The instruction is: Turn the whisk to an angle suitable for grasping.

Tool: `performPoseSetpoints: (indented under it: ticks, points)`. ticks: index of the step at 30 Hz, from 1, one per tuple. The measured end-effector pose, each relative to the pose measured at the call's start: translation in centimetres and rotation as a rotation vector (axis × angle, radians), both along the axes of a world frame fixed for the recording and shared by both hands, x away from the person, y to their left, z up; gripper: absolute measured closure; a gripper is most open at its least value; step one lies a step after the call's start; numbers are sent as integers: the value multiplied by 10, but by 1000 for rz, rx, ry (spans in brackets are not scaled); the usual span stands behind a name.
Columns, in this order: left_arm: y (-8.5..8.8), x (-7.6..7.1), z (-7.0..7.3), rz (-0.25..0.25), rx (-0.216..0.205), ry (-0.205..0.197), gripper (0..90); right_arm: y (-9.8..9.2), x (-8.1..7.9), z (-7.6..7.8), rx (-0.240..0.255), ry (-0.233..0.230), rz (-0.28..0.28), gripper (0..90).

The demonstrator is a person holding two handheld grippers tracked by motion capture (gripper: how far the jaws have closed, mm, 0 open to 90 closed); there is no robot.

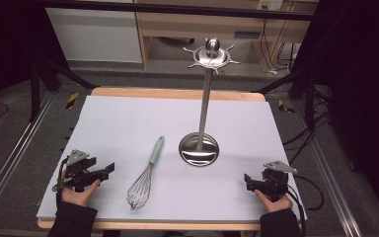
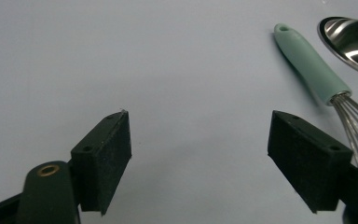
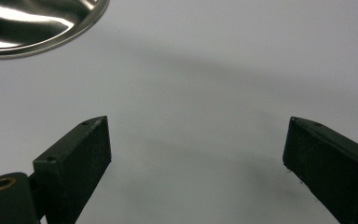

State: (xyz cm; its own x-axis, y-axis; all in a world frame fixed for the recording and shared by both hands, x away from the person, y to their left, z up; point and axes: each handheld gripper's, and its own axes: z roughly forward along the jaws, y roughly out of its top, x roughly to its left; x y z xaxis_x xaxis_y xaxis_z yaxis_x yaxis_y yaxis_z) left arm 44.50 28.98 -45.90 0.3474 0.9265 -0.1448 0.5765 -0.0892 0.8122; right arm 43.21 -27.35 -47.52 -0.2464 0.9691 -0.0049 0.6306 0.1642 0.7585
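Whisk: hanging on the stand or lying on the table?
Lying flat. The whisk rests on the table, left of the stand base, hooks above it bare.

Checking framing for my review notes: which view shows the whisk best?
The high view: the whole whisk lies on the white sheet beside the stand's base. The left gripper view catches its green handle and some wires; the right gripper view shows the base's rim.

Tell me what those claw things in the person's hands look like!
Each hand-held gripper is black. The left hand-held gripper and the right hand-held gripper each carry a grey three-cornered plate on top, and a black cable trails from each. Up close, the jaws are chunky black blocks with flat pads and small screw holes. The person wears dark sleeves.
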Motion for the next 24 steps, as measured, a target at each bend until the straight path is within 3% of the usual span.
performPoseSetpoints:
  ticks: [7,12,16,24]
  points:
    - [-8,-5,7,-38,-12,-19,249,-1,-2,0,18,-1,-7,66]
    - [-14,-5,8,-70,19,-8,267,-2,-3,0,7,-4,-7,66]
    - [-17,-6,10,-83,19,-10,278,-2,-4,1,11,-11,-14,66]
    - [-26,-5,26,-121,6,-21,300,-1,-7,2,17,-20,-19,68]
